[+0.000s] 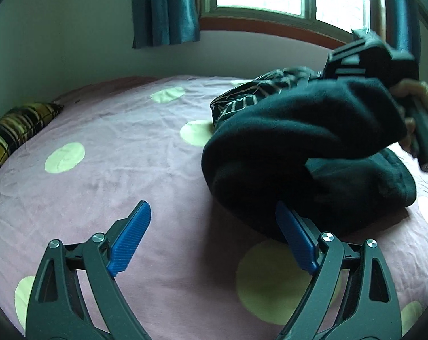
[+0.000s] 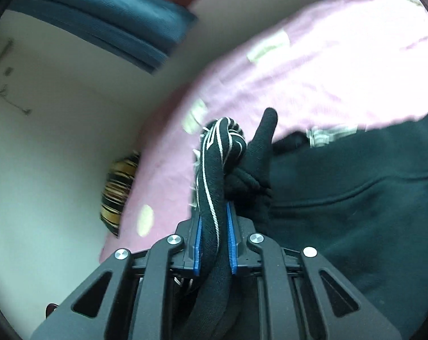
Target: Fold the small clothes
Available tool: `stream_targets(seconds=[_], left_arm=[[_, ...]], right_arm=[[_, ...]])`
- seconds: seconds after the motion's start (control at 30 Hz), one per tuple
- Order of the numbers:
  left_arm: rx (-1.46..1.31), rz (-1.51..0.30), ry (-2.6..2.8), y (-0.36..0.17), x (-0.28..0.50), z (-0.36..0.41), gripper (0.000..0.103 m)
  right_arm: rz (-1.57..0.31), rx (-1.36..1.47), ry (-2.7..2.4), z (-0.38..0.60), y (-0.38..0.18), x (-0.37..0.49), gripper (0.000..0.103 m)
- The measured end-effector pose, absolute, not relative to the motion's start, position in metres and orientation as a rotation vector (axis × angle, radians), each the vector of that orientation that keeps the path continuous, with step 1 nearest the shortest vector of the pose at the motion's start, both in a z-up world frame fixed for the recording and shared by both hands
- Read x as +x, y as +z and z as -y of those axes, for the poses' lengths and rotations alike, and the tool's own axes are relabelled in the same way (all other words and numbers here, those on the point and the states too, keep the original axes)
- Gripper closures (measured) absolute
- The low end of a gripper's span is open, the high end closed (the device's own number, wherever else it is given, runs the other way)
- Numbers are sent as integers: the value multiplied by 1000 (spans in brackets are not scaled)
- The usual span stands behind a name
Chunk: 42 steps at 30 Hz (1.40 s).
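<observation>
Right tool is pinched tight on a bunched edge of the black white-lined garment, blue pads squeezing the fabric from both sides, with the cloth rising past the tips in a twisted rope. Just to the right of that grip hangs the dark green garment, a seam curving across it, draped down toward the bed. Over to the left tool: spread wide and holding nothing, one blue pad out over bare pink sheet, the other right against the near edge of that dark green bundle, though whether it touches I can't tell. From this tool the heap lies ahead and to the right, lifted at its far right corner by the other tool, with a hand showing there, and sagging down to the bed on the near side. So the left tool is the nearer one to the low hem, which looks like the next thing to catch. No containers in sight; only a plaid pillow sits at the bed's far left.
</observation>
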<state>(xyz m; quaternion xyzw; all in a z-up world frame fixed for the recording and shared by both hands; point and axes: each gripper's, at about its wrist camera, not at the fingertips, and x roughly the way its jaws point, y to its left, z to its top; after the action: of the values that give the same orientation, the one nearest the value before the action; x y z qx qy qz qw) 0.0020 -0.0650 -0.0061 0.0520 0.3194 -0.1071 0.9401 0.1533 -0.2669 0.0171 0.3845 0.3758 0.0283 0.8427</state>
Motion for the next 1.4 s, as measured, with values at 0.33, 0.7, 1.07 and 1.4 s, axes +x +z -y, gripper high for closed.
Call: stream_targets(seconds=[0.33, 0.7, 1.07, 1.4], left_arm=[[211, -505, -233, 11, -1, 133, 6], [423, -441, -306, -13, -23, 179, 5], [305, -436, -279, 6, -40, 145, 5], [335, -517, -296, -8, -20, 160, 5]], right_arm=[[-610, 728, 47, 333, 90, 79, 89], [-699, 1081, -37, 429, -56, 0, 83], [-605, 1168, 68, 375, -24, -100, 32], [-655, 1186, 164, 343, -40, -70, 74]])
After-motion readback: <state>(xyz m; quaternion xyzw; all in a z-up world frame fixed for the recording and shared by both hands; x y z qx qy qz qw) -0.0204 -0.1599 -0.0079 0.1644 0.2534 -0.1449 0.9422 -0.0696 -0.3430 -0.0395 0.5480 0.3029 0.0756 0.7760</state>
